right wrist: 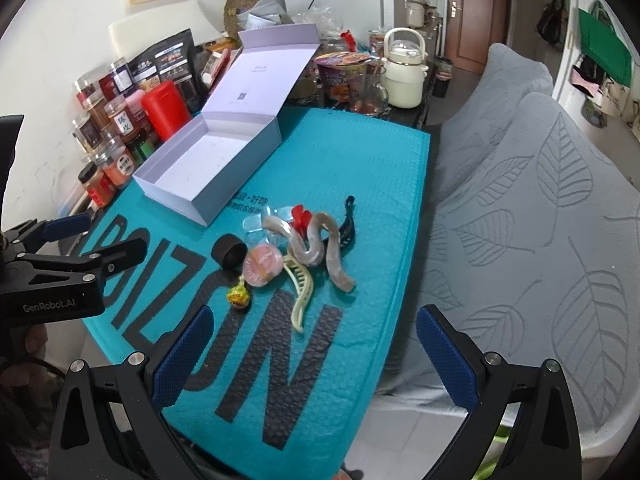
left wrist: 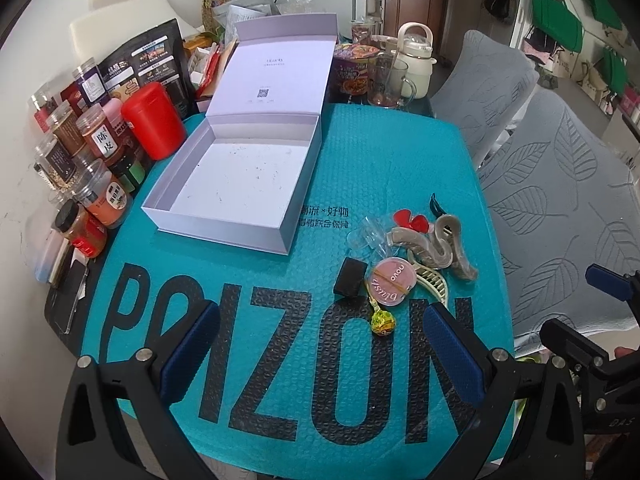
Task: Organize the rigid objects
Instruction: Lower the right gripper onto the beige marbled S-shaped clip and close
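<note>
An open, empty white box [left wrist: 236, 184] [right wrist: 204, 160] stands on a teal padded mat [left wrist: 380, 152] [right wrist: 360, 160]. To its right lies a pile of small items: a black cap [left wrist: 351, 278] [right wrist: 230, 254], a pink blush compact [left wrist: 390, 280] [right wrist: 262, 266], a wrapped lollipop [left wrist: 381, 322] [right wrist: 238, 295], a cream hair claw [left wrist: 432, 280] [right wrist: 301, 292], a beige wavy hair clip [left wrist: 438, 246] [right wrist: 320, 240], a red clip [left wrist: 410, 220] [right wrist: 301, 216] and a black clip [right wrist: 348, 228]. My left gripper [left wrist: 320, 336] is open above the mat's near part. My right gripper [right wrist: 314, 344] is open, nearer than the pile.
Spice jars [left wrist: 96, 136] and a red canister [left wrist: 154, 120] [right wrist: 166, 110] line the left wall. A cream kettle [left wrist: 414, 56] [right wrist: 404, 72], a glass mug [left wrist: 390, 80] and a noodle cup [left wrist: 354, 72] stand behind the box. A grey sofa [right wrist: 540, 220] lies right of the table.
</note>
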